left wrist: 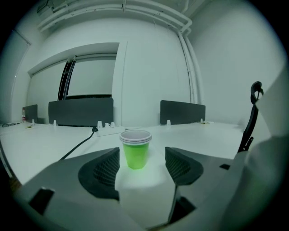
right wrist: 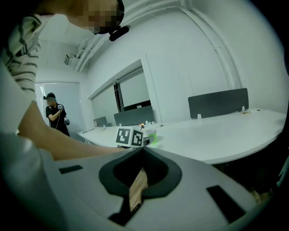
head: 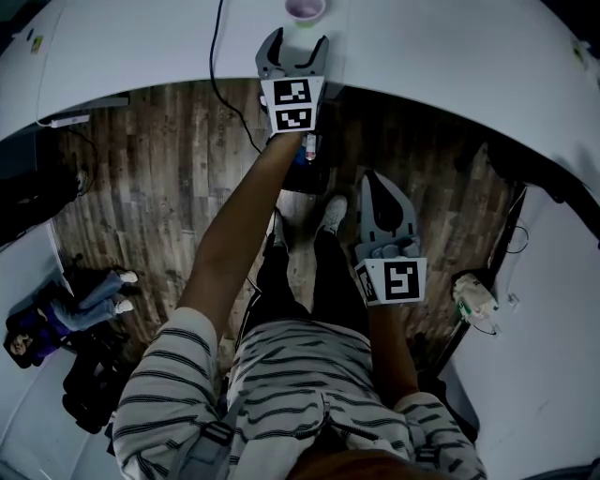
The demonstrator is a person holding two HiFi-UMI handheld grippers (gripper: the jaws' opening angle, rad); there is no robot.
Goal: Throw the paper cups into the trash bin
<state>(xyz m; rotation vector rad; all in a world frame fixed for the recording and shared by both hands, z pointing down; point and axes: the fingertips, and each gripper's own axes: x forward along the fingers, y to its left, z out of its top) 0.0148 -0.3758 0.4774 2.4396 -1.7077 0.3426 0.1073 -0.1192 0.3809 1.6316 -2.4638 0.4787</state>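
White curved table (head: 450,56) is spanning the top of the head view, its far side running out of frame, and a dark wood floor (head: 159,159) is showing beneath it. The person in a striped shirt (head: 309,375) is standing at the table's edge, with the lower body partly hidden by the arms. The left gripper (head: 296,45) is reaching over the table edge with its jaws standing wide apart and holding nothing. In the left gripper view (left wrist: 141,168) the green paper cups (left wrist: 136,150) are standing upright on the table just ahead of the gap, clear of both pads. Two rims are showing one inside the other, but the number of nested cups cannot be told. In the head view the cups (head: 306,9) are being cut off by the top edge. The right gripper (head: 375,183) is hanging lower, over the floor beside the person's feet. In its own view (right wrist: 142,150) the jaw tips are meeting, with nothing between them. A black cable (head: 220,75) is trailing off the table. A pale object (head: 473,300) at the right is too small to identify.
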